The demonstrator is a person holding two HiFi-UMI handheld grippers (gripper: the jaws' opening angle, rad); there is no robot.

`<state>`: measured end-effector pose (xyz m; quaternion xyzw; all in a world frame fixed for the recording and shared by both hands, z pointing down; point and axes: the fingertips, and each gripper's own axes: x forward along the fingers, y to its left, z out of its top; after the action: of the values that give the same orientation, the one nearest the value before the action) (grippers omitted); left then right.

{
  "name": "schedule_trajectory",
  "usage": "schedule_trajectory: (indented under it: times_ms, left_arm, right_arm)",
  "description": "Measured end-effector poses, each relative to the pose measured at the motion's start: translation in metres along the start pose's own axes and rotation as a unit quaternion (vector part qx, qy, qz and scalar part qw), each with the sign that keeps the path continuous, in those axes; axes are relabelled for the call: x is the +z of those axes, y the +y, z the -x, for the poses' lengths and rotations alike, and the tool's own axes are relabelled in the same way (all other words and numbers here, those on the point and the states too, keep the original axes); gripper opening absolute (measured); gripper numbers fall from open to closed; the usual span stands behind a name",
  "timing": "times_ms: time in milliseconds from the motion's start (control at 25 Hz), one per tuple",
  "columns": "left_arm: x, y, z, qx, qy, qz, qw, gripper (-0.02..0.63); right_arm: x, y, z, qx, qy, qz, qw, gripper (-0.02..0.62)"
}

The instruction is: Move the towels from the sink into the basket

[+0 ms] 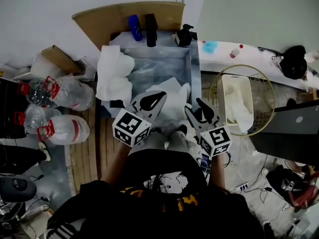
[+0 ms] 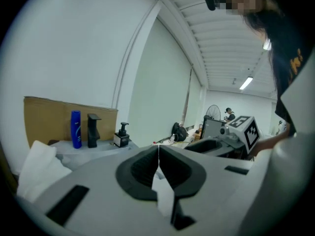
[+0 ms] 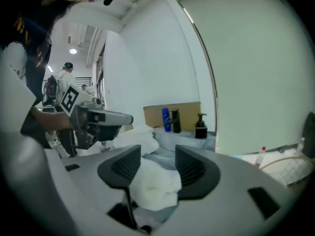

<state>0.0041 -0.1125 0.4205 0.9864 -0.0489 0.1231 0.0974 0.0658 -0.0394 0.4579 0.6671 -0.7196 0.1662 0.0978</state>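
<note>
The bunched towel (image 3: 155, 183) sits between the fingers of the right gripper (image 3: 157, 149). A soft white wad fills the gap and touches both ribbed pads, so the jaws stand partly apart yet clamped on cloth. In the head view the rest of it trails forward and down from those fingers into the near right corner of the sink (image 1: 159, 59). Its long axis therefore runs away from the person, and its far end looks not yet clear of the basin. Just left of those fingers is the left gripper (image 2: 158, 145), jaws together tip to tip. A sliver of white shows in the slit behind the tips, and whether that is a pinched fold or cloth lying below cannot be told. Farther left of both, a draped towel (image 1: 113, 73) hangs over the sink's left rim, touched by neither.

The basket (image 1: 261, 96) lies to the right of the right gripper's fingers, on the side away from the left gripper, with something white already in it. The right hand is the nearer one, so the coming move is probably a carry to the right, high enough for the trailing end to pass the sink's right wall and the wire rim. If the left jaws do hold a fold, they would have to release or follow, or the towel would stretch between the hands.
</note>
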Motion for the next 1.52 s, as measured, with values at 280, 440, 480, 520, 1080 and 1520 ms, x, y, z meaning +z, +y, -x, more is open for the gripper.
schedule_trajectory:
  times_ms: [280, 440, 480, 520, 1080, 1520]
  left_arm:
    - [-0.018, 0.024, 0.041, 0.024, -0.005, 0.016, 0.9996, 0.008]
    - [-0.018, 0.028, 0.049, 0.024, -0.009, 0.018, 0.9995, 0.008]
    - [-0.018, 0.029, 0.050, 0.024, -0.011, 0.019, 0.9995, 0.008]
    - [-0.018, 0.029, 0.051, 0.024, -0.012, 0.018, 0.9995, 0.008]
    - [-0.013, 0.040, 0.048, 0.028, -0.016, 0.017, 0.9993, 0.008]
    - [0.015, 0.021, -0.005, -0.016, -0.026, -0.001, 0.9995, 0.008]
  right_arm:
    - [-0.060, 0.052, -0.045, 0.046, 0.089, 0.005, 0.995, 0.353]
    - [-0.086, 0.047, -0.070, 0.025, 0.134, 0.038, 0.990, 0.365]
    - [-0.092, 0.046, -0.076, 0.021, 0.148, 0.048, 0.988, 0.365]
    - [-0.096, 0.045, -0.080, 0.015, 0.159, 0.057, 0.986, 0.364]
    - [-0.054, 0.031, -0.075, -0.024, 0.099, -0.020, 0.995, 0.100]
    - [0.055, -0.020, -0.008, -0.079, -0.046, -0.004, 0.996, 0.089]
